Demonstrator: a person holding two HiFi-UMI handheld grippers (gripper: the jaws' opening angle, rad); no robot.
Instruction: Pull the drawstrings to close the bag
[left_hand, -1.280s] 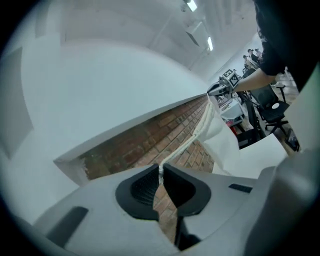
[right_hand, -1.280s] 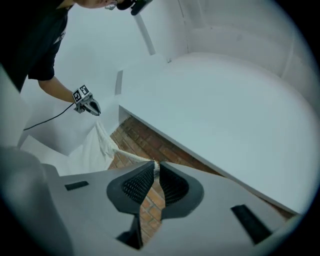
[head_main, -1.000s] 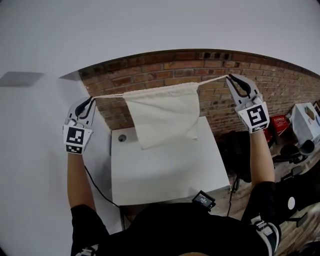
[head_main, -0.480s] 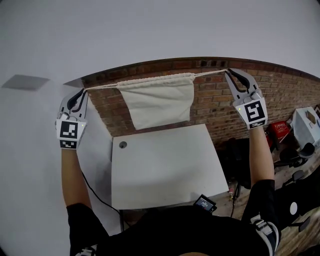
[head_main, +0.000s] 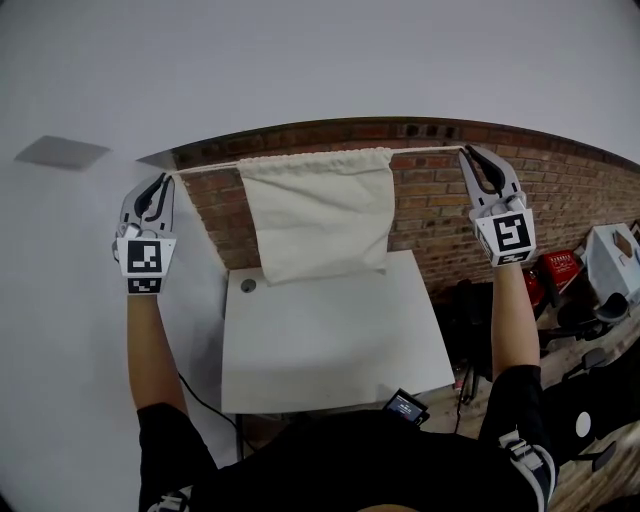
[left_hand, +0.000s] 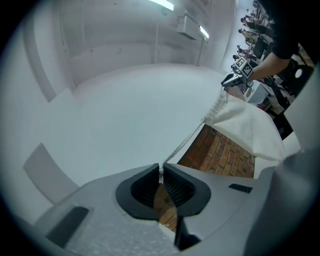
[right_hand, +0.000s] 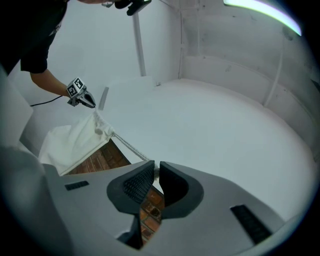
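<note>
Above the table (head_main: 330, 340), the bag (head_main: 318, 215) is hanging higher than 1 s ago, both arms having risen. L gripper (head_main: 164, 182) & R gripper (head_main: 469, 154) are each pinching a taut drawstring (head_main: 205, 169) end, jaws nearly together.

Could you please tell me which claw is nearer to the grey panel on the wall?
Left. The left claw hangs just right of the panel; the right claw is beyond the bag.

Cream bag (head_main: 322, 215), white table (head_main: 330, 340), red-brown brick wall (head_main: 430, 215)
</note>
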